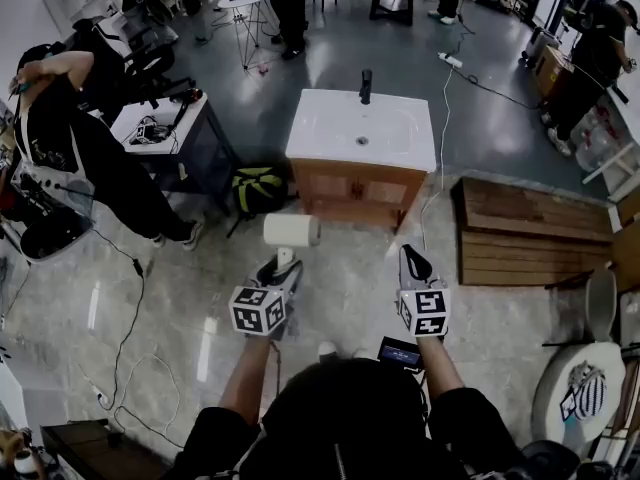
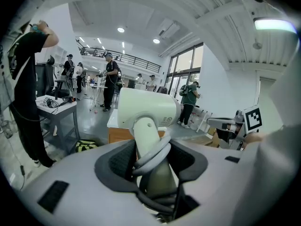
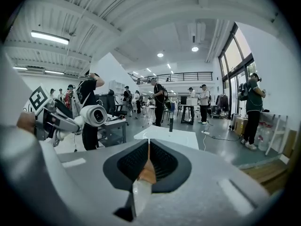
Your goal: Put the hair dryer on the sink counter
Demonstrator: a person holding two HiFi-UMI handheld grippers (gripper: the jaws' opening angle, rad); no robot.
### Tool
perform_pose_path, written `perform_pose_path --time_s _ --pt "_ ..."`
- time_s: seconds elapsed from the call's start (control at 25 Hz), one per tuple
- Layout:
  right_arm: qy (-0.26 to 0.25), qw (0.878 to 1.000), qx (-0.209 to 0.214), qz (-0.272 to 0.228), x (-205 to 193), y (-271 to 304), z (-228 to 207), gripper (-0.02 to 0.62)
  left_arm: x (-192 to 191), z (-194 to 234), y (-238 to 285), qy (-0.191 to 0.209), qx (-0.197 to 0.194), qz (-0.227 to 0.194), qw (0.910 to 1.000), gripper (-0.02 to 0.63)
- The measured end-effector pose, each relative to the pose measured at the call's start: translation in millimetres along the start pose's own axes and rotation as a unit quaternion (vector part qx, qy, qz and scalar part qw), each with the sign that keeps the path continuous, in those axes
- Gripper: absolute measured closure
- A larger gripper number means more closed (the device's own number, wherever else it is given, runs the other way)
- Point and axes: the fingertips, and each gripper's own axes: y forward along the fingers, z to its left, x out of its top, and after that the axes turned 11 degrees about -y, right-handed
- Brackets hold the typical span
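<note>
A white hair dryer [image 1: 291,230] hangs in the air in front of the sink counter [image 1: 330,138], barrel turned sideways. My left gripper [image 1: 283,264] is shut on its handle. In the left gripper view the handle [image 2: 149,140], with its pale cord looped round it, stands between the dark pads and the barrel [image 2: 146,108] sits above them. My right gripper [image 1: 412,260] is level with the left one, a little to its right. Its jaws [image 3: 147,161] are shut and hold nothing. From that view the hair dryer [image 3: 94,115] is at the left and the white counter top [image 3: 171,137] lies ahead.
The counter is a wooden cabinet [image 1: 352,190] with a white basin and a dark faucet [image 1: 366,86]. A yellow-black bag [image 1: 258,188] lies at its left, a wooden pallet [image 1: 530,230] at its right. A person [image 1: 70,143] stands by a desk [image 1: 160,126] at the left. Cables [image 1: 130,318] trail over the floor.
</note>
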Motion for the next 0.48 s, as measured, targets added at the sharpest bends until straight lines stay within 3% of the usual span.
perform_pose_path --time_s 0.48 --pt "0.015 1.000 -0.005 0.010 1.4 21.0 18.6 0.589 4.6 31.7 0.0 0.014 -0.006 0.005 0.9999 0.402"
